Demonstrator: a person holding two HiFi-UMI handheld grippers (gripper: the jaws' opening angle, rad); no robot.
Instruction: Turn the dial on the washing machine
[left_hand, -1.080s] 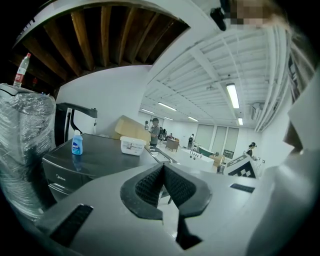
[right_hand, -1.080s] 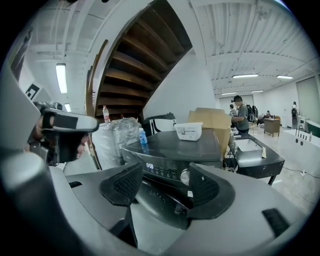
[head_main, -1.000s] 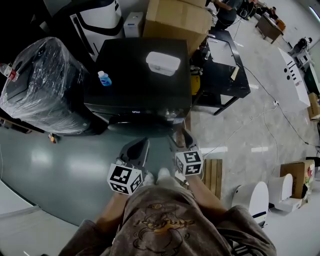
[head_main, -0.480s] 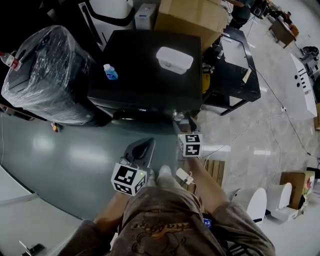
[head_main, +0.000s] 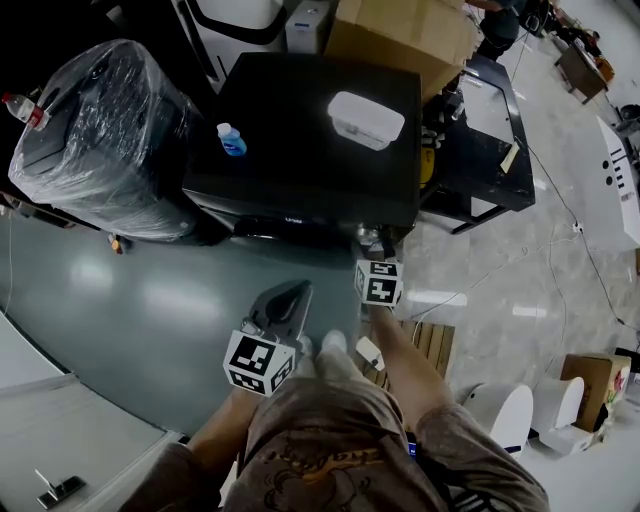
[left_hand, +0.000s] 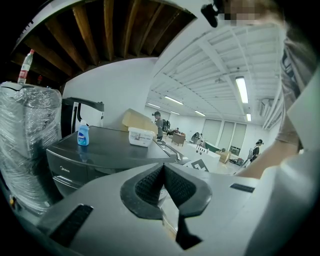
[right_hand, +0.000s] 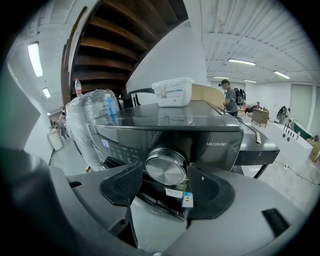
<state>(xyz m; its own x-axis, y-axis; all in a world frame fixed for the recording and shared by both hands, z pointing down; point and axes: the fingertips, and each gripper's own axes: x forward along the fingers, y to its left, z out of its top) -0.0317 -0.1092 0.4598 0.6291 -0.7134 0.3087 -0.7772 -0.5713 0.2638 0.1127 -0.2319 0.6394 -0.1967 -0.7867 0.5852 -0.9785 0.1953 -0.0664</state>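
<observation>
The dark washing machine (head_main: 310, 130) stands ahead of me, and its round silver dial (right_hand: 166, 167) sits on the front panel beside a lit display. My right gripper (right_hand: 166, 184) is open right in front of the dial. Its two black pads (right_hand: 125, 184) flank the dial without touching it. In the head view the right gripper (head_main: 373, 247) is up against the machine's front right corner and hides the dial. My left gripper (head_main: 285, 300) hangs back over the floor, shut with nothing in it, its pads (left_hand: 150, 184) pressed together.
On the machine's top stand a blue bottle (head_main: 231, 139) and a white lidded box (head_main: 366, 119). A plastic-wrapped appliance (head_main: 95, 140) stands to the left, a black table (head_main: 480, 160) to the right, a cardboard box (head_main: 410, 35) behind. A wooden pallet (head_main: 425, 345) lies by my feet.
My right gripper has moved forward and down to the machine's front panel. The left gripper has stayed nearly where it was.
</observation>
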